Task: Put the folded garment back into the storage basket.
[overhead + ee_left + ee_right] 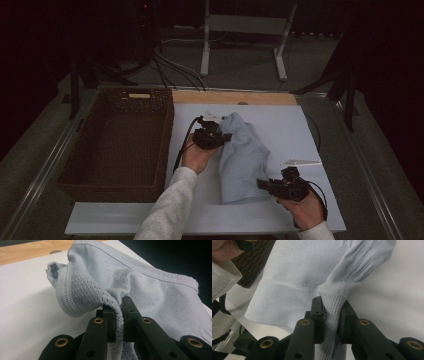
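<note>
Beside the wicker basket [117, 145], on the white board [300, 130], lies our pale blue knit sweater [242, 157]. Our left gripper [224, 136] pinches its far edge, our right gripper [262, 183] its ribbed hem; soft, limp, light knit, so edges grip best.

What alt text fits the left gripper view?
The left claw is shut on a bunched fold of a light blue knit garment, which lies on a white board. A wooden strip runs behind it.
</note>
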Motion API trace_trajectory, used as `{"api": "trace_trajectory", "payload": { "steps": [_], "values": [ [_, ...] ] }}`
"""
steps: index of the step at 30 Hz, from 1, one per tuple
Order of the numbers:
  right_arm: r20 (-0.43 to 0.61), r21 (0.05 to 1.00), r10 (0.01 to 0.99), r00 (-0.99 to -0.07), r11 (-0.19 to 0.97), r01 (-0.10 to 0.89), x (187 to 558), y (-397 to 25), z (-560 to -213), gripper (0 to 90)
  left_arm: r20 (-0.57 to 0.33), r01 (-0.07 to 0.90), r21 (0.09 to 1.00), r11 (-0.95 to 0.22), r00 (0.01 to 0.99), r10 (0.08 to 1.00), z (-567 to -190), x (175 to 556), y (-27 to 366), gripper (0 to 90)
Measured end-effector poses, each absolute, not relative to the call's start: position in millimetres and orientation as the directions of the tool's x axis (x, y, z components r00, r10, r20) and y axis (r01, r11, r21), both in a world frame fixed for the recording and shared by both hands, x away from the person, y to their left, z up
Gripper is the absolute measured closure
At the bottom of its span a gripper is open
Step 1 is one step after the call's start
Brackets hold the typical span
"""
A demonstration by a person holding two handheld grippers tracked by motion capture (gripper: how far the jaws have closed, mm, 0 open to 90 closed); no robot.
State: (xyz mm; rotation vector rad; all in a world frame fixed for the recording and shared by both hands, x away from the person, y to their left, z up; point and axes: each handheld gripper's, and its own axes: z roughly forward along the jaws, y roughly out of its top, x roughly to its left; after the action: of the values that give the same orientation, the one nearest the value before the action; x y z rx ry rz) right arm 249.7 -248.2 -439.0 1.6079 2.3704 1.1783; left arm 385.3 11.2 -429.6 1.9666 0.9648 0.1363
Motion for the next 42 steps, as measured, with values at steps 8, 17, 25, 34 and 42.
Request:
{"api": "trace_trajectory", "payload": {
  "steps": [8, 17, 25, 34, 42],
  "values": [
    [0.368, 0.608, 0.808, -0.461, 0.166, 0.776, 251, -244, -434, 78.2, -0.269, 0.575, 0.771, -0.274, 0.684, 0.678, -422, 386, 16, 84.3],
    [0.386, 0.614, 0.797, -0.465, 0.155, 0.774, 253, -240, -429, 78.2, -0.266, 0.576, 0.77, -0.276, 0.682, 0.681, -413, 388, 21, 84.2],
    [0.387, 0.624, 0.789, -0.477, 0.157, 0.766, 256, -235, -422, 78.2, -0.27, 0.58, 0.771, -0.262, 0.672, 0.69, -404, 388, 27, 84.2],
    [0.388, 0.63, 0.779, -0.492, 0.166, 0.759, 260, -228, -414, 78.2, -0.262, 0.575, 0.777, -0.255, 0.665, 0.7, -394, 387, 31, 84.2],
    [0.386, 0.643, 0.77, -0.509, 0.171, 0.747, 263, -223, -405, 78.2, -0.245, 0.566, 0.786, -0.249, 0.656, 0.714, -382, 386, 38, 84.2]
  ]
}}
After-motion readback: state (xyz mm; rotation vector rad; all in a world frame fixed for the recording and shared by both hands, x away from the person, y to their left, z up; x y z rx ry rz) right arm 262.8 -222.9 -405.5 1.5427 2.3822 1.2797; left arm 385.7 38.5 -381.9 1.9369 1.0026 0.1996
